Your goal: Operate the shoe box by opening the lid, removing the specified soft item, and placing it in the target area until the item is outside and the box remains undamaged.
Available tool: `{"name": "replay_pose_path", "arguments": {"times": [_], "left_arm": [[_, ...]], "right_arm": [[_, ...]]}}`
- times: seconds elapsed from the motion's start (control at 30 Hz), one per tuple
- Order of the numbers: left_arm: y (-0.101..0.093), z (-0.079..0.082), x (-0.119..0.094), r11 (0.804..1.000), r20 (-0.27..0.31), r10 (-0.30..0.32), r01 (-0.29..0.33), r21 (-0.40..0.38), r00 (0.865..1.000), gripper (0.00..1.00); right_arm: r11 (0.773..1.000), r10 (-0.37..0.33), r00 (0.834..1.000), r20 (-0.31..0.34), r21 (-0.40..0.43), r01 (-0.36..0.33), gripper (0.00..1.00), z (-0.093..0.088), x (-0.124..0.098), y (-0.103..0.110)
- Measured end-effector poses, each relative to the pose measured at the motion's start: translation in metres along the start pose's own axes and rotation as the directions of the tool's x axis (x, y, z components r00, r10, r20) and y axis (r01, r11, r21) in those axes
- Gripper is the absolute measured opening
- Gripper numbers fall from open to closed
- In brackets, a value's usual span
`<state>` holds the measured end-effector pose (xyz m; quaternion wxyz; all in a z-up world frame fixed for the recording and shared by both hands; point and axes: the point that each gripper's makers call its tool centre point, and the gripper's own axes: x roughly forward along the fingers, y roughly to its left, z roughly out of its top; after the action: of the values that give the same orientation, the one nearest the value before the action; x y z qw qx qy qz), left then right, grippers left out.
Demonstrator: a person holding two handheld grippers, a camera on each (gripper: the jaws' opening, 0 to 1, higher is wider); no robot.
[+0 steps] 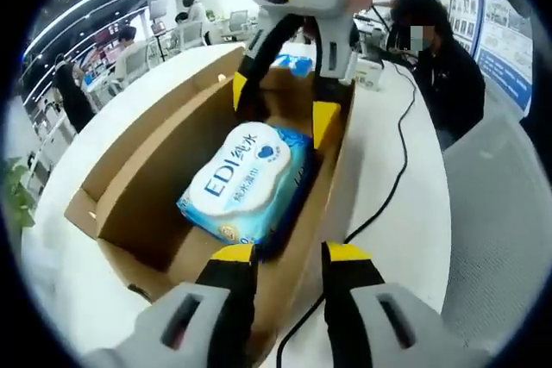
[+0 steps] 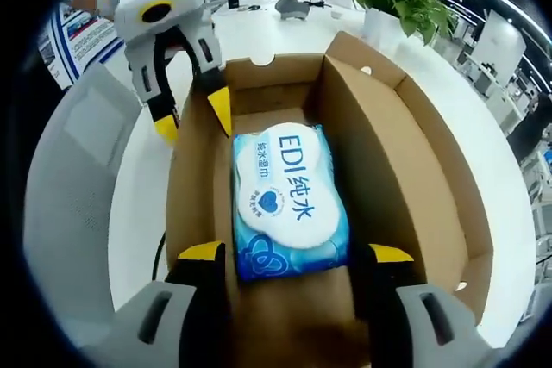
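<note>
The shoe box (image 2: 405,170) stands open on the white table (image 2: 285,36), the blue wipes pack (image 2: 289,200) flat on its floor, long axis along the box. The right gripper (image 2: 293,256) straddles the pack's near end, jaws spread and empty; the left gripper (image 1: 289,252), also parted, straddles the opposite end wall

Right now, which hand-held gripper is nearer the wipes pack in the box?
Right. The right hand-held gripper has its open jaws flanking one end of the wipes pack; the left hand-held gripper straddles the box wall beside the pack's opposite end.
</note>
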<state>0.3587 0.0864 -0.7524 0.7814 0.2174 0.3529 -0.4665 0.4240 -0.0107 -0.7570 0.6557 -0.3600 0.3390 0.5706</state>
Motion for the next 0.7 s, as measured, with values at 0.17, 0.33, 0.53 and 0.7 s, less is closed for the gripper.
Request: {"name": "replay_pose_path", "arguments": {"times": [0.17,0.33,0.53,0.7], "left_arm": [[0.008,0.021,-0.022,0.999,0.079,0.026,-0.023,-0.044,0.997,0.45],[0.017,0.023,-0.032,0.999,0.072,0.045,-0.043,-0.03,0.996,0.52],[0.019,0.027,-0.05,0.997,0.124,0.051,-0.043,-0.07,0.991,0.57],[0.032,0.026,-0.053,0.994,0.128,0.076,-0.066,-0.086,0.989,0.58]], "right_arm": [[1.0,-0.012,0.995,0.102,0.027,0.009,0.63,0.016,-0.018,0.001],[1.0,-0.004,0.996,0.093,-0.025,0.007,0.63,0.017,-0.026,0.005],[0.999,0.023,0.994,0.11,-0.044,-0.018,0.62,0.019,-0.035,0.018],[0.999,0.004,0.997,0.078,-0.053,0.0,0.63,0.012,-0.034,0.011]]}}
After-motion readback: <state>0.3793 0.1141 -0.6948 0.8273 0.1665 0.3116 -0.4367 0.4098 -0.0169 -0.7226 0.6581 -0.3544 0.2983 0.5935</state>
